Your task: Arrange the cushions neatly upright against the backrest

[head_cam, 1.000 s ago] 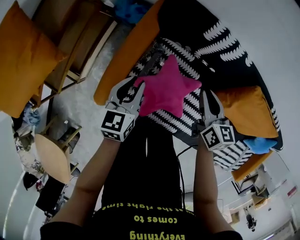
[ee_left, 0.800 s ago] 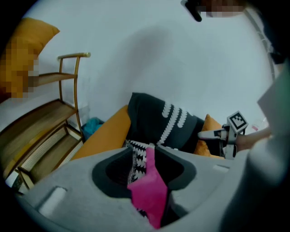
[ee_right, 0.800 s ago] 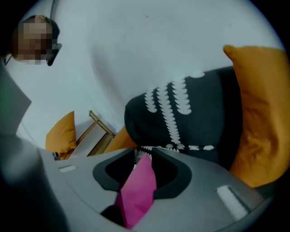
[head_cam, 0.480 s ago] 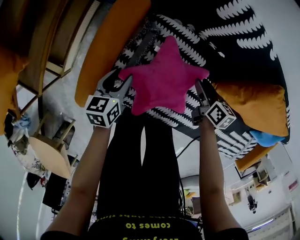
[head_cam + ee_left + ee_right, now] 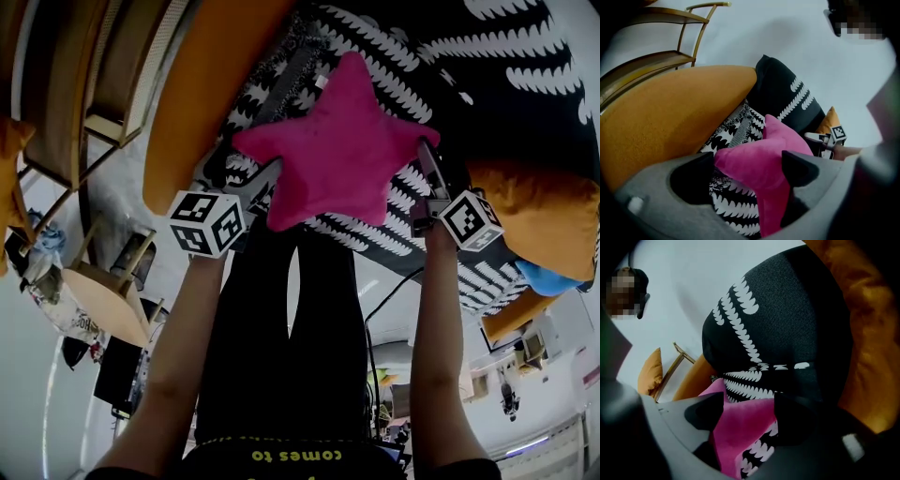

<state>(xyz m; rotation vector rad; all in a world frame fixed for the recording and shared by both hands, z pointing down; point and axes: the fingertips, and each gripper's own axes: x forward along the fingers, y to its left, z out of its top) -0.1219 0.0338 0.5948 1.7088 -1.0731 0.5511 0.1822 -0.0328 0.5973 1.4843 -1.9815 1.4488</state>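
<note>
We find the pink star cushion (image 5: 337, 155) propped against the backrest (image 5: 525, 84), its points between the opening jaws of the left gripper (image 5: 258, 183) and right gripper (image 5: 427, 173). The orange cushion (image 5: 553, 216) apparently remains.

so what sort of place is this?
Probably a living room or lounge set: a patterned sofa with a pink star cushion and an orange cushion on it, and a wooden chair beside it.

Head view looks down; both gripper views closely face star cushion (image 5: 337, 150).
</note>
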